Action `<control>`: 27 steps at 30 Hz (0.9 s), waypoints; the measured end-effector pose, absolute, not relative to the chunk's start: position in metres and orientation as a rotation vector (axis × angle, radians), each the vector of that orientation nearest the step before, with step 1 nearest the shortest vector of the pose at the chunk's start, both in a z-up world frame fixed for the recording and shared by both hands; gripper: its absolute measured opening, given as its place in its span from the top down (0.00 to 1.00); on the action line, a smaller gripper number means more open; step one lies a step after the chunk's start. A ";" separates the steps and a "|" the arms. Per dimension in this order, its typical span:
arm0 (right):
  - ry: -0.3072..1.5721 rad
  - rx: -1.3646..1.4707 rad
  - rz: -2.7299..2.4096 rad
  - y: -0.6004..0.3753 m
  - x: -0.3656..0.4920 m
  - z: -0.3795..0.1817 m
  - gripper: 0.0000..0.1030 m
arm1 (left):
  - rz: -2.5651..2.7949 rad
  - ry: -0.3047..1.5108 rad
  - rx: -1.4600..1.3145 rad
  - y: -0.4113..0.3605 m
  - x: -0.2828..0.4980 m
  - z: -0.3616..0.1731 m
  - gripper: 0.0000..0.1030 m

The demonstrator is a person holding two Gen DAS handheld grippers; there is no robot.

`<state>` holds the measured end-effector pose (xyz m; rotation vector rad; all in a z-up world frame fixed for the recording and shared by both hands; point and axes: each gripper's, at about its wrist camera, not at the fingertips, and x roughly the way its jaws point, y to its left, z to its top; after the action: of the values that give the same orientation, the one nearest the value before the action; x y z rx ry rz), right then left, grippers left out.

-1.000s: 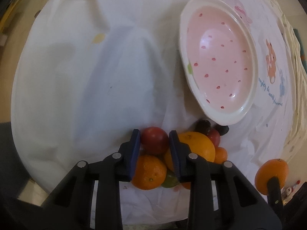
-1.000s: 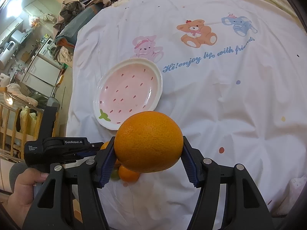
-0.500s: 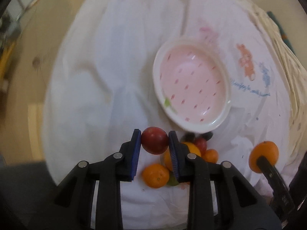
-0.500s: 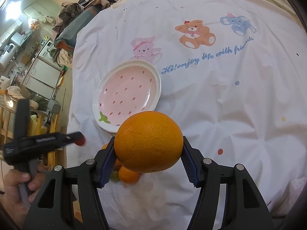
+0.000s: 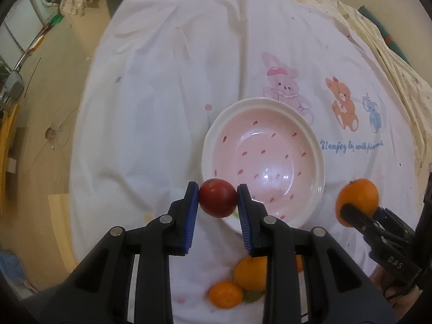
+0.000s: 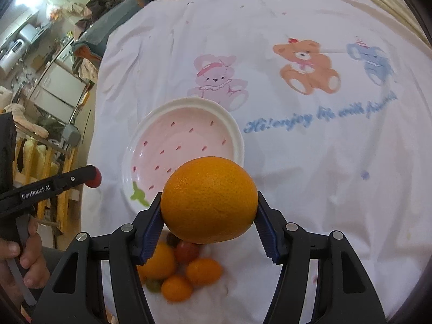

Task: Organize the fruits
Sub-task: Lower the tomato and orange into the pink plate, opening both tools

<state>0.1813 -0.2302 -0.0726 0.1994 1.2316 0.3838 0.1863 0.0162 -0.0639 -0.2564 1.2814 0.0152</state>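
Fruit is split three ways: your left gripper (image 5: 218,201) has its blue pads closed on a small red tomato (image 5: 217,197), your right gripper (image 6: 209,217) is spread wide and clamped on a big orange (image 6: 208,199), and the rest sits in a blurred pile (image 6: 178,270) on the white cloth (image 6: 310,175) below both grippers. That pile holds several oranges, a red piece and something green. The pink plate (image 5: 310,135) with red flecks lies ahead of your left gripper and a little to its right, the tomato held over its near rim. From your right gripper the plate (image 6: 237,135) lies ahead and left, the orange covering its near edge. Cartoon animals and blue script are printed on the cloth beyond the plate.
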 end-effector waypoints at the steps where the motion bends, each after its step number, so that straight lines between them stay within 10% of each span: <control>1: 1.237 0.194 0.385 -0.228 0.186 -0.076 0.37 | 0.010 1.287 -0.255 0.015 0.189 -0.067 0.76; 27: 1.294 0.076 0.379 -0.200 0.225 -0.123 0.35 | -0.011 1.298 -0.204 0.000 0.219 -0.101 0.74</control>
<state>0.2254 -0.1997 -0.1226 0.0757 1.2937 0.3792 0.2188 0.0001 -0.1005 -0.2036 1.2976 -0.0112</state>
